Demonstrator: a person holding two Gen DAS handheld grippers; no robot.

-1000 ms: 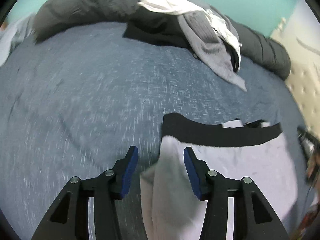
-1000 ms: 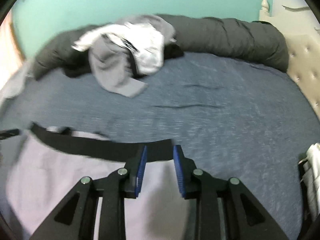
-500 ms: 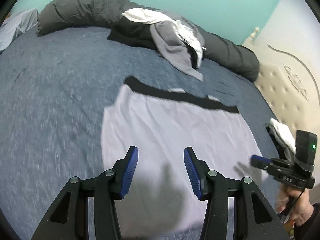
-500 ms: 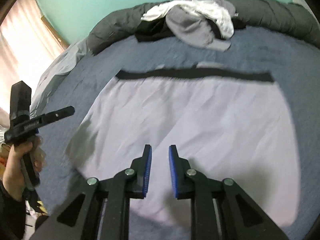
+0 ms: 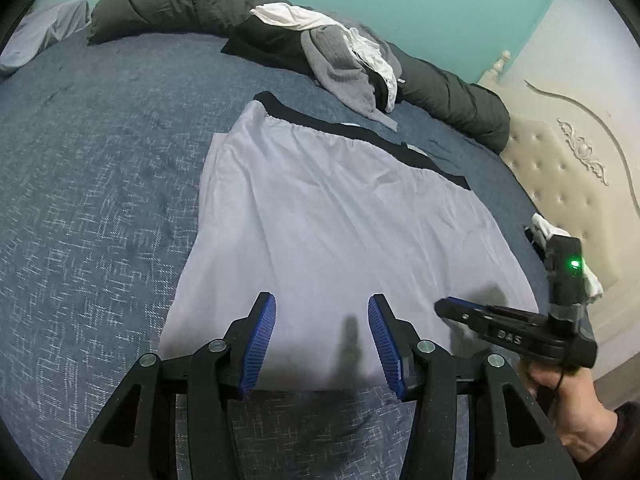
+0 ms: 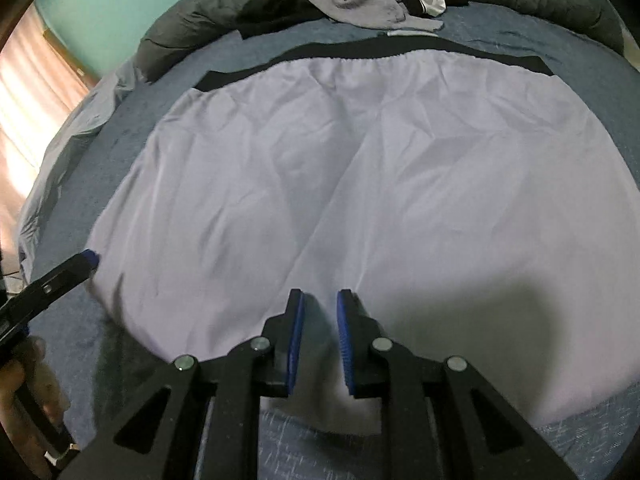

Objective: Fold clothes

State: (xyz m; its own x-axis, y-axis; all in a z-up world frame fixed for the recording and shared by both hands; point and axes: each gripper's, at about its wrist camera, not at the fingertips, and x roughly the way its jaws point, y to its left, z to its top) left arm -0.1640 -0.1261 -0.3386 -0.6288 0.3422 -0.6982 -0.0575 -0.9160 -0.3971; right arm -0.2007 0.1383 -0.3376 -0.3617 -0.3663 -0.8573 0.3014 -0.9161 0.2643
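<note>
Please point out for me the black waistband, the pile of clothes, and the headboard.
black waistband (image 6: 400,46): right wrist view, middle of band.
pile of clothes (image 5: 340,60): left wrist view, grey garment on top.
headboard (image 5: 560,172): left wrist view, tufted panel.

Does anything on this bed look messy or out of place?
Yes: a heap of clothes lies crumpled on the dark rolled duvet at the far edge. The pale skirt in front lies flat, only lightly creased.

Pale lilac skirt (image 6: 360,184) — thin, smooth, faintly sheeny cloth; its black waistband (image 6: 400,46) matt. Blue-grey bedspread (image 5: 100,200) — coarse, flecked weave.
</note>
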